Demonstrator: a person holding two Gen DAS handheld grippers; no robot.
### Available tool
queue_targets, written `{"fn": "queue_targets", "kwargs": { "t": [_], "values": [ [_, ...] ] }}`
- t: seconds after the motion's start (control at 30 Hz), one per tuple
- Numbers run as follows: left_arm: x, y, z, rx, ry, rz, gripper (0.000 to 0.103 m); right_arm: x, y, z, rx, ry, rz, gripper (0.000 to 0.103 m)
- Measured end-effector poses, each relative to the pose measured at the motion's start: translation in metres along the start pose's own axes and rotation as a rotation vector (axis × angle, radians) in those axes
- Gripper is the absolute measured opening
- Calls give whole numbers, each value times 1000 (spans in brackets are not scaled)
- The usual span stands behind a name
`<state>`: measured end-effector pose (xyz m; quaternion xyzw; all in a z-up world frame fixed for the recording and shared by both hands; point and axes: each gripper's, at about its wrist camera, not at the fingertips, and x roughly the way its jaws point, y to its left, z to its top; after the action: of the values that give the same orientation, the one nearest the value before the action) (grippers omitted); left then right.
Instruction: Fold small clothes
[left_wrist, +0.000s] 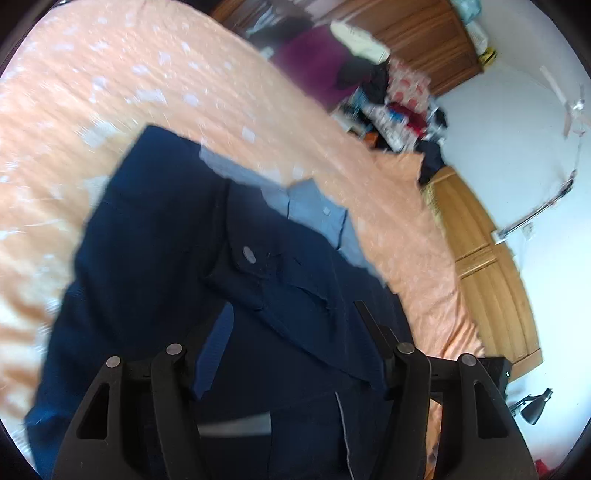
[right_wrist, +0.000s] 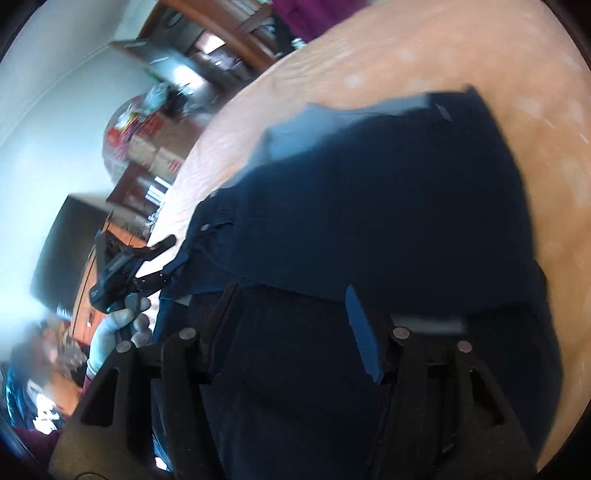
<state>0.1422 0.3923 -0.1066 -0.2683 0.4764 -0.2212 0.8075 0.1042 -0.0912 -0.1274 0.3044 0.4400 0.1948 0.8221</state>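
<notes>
A navy blue garment (left_wrist: 166, 240) with a buttoned pocket flap and a light blue lining (left_wrist: 314, 210) lies spread on the orange bedspread (left_wrist: 110, 92). My left gripper (left_wrist: 293, 306) is open, its fingers wide apart just over the cloth near the pocket. In the right wrist view the same garment (right_wrist: 388, 184) fills the middle. My right gripper (right_wrist: 290, 288) hangs open over it, fingers spread with nothing pinched. The left gripper (right_wrist: 169, 258) shows there at the garment's left edge, held by a gloved hand (right_wrist: 110, 328). Both views are motion-blurred.
The bedspread (right_wrist: 406, 44) extends beyond the garment on all sides. A wooden bed frame (left_wrist: 480, 258) runs along the right edge. A cluttered pile of clothes and boxes (left_wrist: 388, 103) sits past the bed. A dark screen (right_wrist: 66, 251) and wooden furniture stand at the left.
</notes>
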Motion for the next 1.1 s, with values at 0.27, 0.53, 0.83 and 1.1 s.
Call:
{"fn": "queue_targets", "kwargs": {
  "t": [0.27, 0.53, 0.83, 1.1],
  "values": [
    [31, 9, 11, -64, -61, 94, 61, -36, -16, -16, 39, -78, -46, 58],
    [36, 5, 9, -48, -98, 13, 9, -72, -46, -37, -122, -64, -376, 55],
    [25, -13, 8, -21, -123, -18, 9, -58, -87, -8, -50, -75, -396, 6],
    [16, 17, -25, -72, -83, 85, 13, -67, -100, -22, -28, -64, -309, 5]
  ]
}}
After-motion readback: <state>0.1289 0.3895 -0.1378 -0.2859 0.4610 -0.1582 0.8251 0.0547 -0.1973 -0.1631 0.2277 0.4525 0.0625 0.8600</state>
